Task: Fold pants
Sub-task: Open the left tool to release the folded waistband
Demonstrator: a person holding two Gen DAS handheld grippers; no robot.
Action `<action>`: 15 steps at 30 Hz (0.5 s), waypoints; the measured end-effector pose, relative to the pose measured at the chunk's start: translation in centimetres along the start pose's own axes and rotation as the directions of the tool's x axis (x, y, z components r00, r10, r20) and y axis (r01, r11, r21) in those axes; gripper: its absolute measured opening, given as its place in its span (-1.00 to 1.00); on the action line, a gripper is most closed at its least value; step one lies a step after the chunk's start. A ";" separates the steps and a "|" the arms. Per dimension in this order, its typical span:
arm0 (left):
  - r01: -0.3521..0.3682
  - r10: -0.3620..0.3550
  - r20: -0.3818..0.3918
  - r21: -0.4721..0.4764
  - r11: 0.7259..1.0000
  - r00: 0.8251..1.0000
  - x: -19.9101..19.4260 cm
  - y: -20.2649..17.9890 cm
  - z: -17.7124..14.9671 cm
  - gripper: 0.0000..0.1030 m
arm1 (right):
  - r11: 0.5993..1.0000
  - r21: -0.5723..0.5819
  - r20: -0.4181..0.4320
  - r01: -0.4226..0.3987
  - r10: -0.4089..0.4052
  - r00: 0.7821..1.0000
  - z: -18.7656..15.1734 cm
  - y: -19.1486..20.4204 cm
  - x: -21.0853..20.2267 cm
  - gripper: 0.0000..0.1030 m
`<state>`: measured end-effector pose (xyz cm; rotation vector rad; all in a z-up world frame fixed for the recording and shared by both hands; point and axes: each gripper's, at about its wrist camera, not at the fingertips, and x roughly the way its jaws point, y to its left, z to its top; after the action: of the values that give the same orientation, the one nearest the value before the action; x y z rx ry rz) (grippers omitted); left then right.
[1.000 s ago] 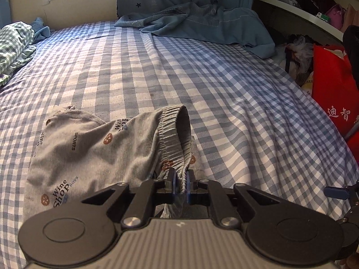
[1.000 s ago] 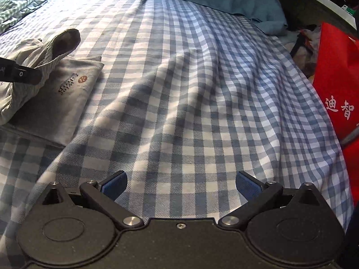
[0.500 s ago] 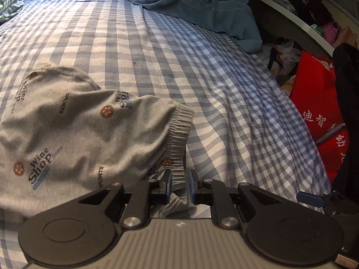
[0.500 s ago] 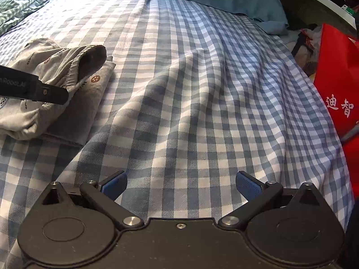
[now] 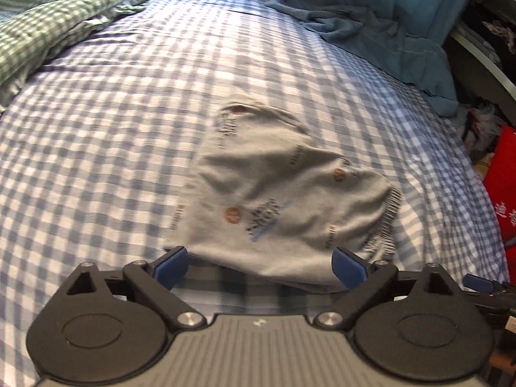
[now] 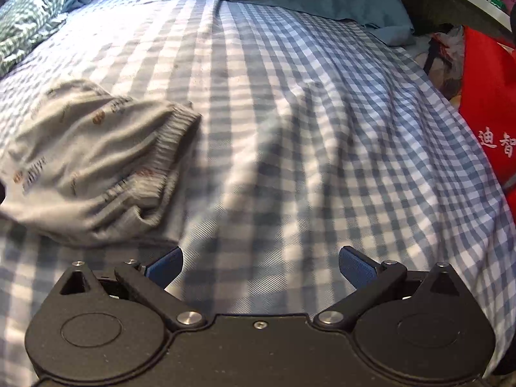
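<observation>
A: The bed [image 5: 96, 148] carries everything, and its checked sheet is rucked into ridges toward the right edge. Could that spoil the fold?

B: It could; a fold pressed over those ridges would likely sit crooked. The pants [image 5: 283, 200] lie bunched on the near half of the bed, well short of the right edge, waistband turned toward it.

A: And the layers?

B: They look loose and puffed, so they may slide apart if dragged by one corner.

A: The left gripper [image 5: 259, 266]?

B: Its jaws are opening, wide apart, holding nothing; the pants' near hem lies just beyond the pads, untouched.

A: The right gripper [image 6: 260, 266]?

B: Spread wide over bare sheet, empty, pants off to its left. A careless pinch there might catch the sheet too.
</observation>
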<state>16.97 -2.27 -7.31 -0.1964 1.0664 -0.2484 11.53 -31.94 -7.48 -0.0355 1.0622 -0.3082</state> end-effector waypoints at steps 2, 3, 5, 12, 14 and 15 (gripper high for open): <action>-0.069 0.068 -0.006 -0.034 0.997 0.998 0.2 2.0 0.8 0.99 | 1.000 0.005 0.007 -0.022 0.022 1.000 1.1 1.3 0.4 0.99; -0.106 0.105 -0.009 -0.051 0.993 0.994 0.2 3.3 1.3 0.99 | 0.999 0.007 0.008 -0.031 0.031 0.999 1.6 1.9 0.6 0.99; -0.156 0.156 -0.014 -0.075 0.985 0.988 0.5 5.0 2.0 0.99 | 0.999 0.012 0.011 -0.046 0.046 0.999 2.5 3.0 0.9 0.99; -0.184 0.183 -0.022 -0.054 0.981 0.983 2.2 6.6 4.2 0.99 | 0.999 0.028 -0.008 -0.027 0.028 1.000 4.8 5.0 2.2 0.99; -0.165 0.164 -0.035 -0.020 0.986 0.986 3.1 6.0 4.4 0.99 | 1.000 0.025 -0.027 -0.011 0.012 1.000 5.0 5.2 2.8 0.99; -0.151 0.151 -0.048 0.001 0.989 0.987 3.6 5.5 4.2 0.99 | 1.000 0.021 -0.039 -0.008 0.009 0.999 5.0 5.2 3.2 0.99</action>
<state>22.91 2.14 -9.87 -0.1117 1.1233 -0.1155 18.47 -28.46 -8.72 -0.0067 1.0980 -0.3135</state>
